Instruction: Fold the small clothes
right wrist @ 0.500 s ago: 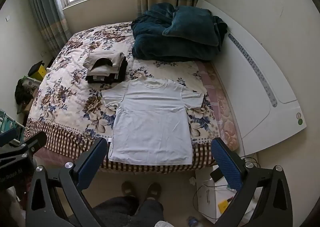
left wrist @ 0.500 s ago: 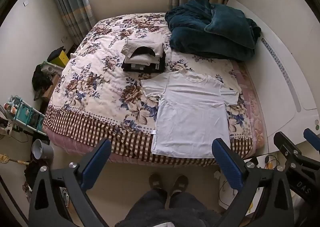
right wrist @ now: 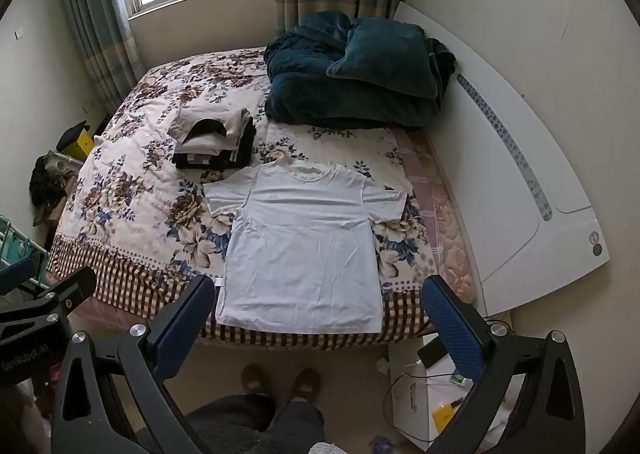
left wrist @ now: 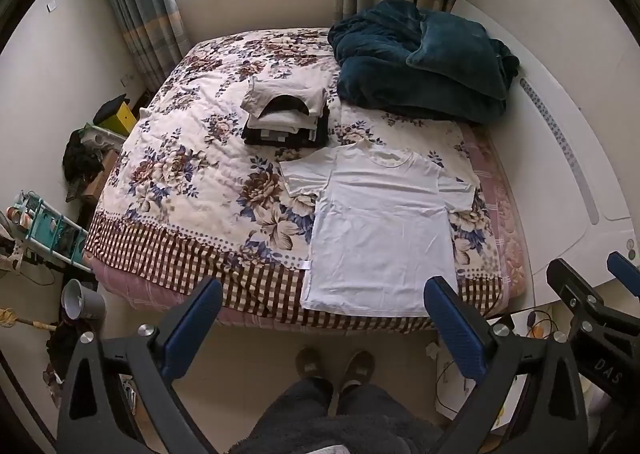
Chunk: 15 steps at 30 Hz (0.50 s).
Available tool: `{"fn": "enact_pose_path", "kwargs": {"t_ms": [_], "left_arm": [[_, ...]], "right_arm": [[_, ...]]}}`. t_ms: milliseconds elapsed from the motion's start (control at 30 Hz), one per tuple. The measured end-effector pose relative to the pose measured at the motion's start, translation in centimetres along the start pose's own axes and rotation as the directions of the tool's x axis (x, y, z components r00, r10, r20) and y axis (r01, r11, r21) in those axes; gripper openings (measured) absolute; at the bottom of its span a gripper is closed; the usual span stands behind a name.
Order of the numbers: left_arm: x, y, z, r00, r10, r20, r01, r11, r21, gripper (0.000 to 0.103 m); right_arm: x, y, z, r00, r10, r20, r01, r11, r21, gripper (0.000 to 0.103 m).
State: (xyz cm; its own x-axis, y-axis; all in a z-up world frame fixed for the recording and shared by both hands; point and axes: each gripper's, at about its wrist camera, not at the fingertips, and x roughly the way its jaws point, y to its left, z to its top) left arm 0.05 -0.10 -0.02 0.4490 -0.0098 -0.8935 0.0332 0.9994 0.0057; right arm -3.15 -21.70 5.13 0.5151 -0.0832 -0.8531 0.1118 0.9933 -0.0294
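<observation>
Far off to the left of both tools, a stack of folded clothes (left wrist: 286, 116) is sitting on the floral quilt (left wrist: 180, 182), well beyond the fingertips and touching nothing in hand.

The left gripper (left wrist: 322, 320) is hanging above the floor short of the bed's near edge, its blue pads spread wide and holding nothing. Ahead of it and slightly to its right, the white T-shirt (left wrist: 380, 238) is lying flat, face up, both short sleeves spread out.

The right gripper (right wrist: 318, 320) is hovering likewise, its pads wide apart and empty, with the T-shirt (right wrist: 304, 250) lying straight ahead between its two fingers (right wrist: 182, 328) in that view.

The shirt's long axis is running away from the tools: hem nearest, at the checked border of the quilt, collar pointing toward the teal blanket (right wrist: 356, 70) at the far end.

The step in hand appears to be the approach for a first fold. To do it well, each gripper should probably be coming down on its own side of the shirt, pinching only the cloth and not the quilt beneath, and both should be lifting evenly so the crease is staying parallel to that long axis.
</observation>
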Motion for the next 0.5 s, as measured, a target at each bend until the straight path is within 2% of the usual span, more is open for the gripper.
{"fn": "enact_pose_path", "kwargs": {"t_ms": [500], "left_arm": [[-0.3,-1.0,1.1,1.0,-0.002,0.006,0.002,1.0,-0.003,0.103]], "right_arm": [[-0.4,-0.6,0.3,1.0,-0.002,0.008,0.002,1.0,0.002,0.103]]}}
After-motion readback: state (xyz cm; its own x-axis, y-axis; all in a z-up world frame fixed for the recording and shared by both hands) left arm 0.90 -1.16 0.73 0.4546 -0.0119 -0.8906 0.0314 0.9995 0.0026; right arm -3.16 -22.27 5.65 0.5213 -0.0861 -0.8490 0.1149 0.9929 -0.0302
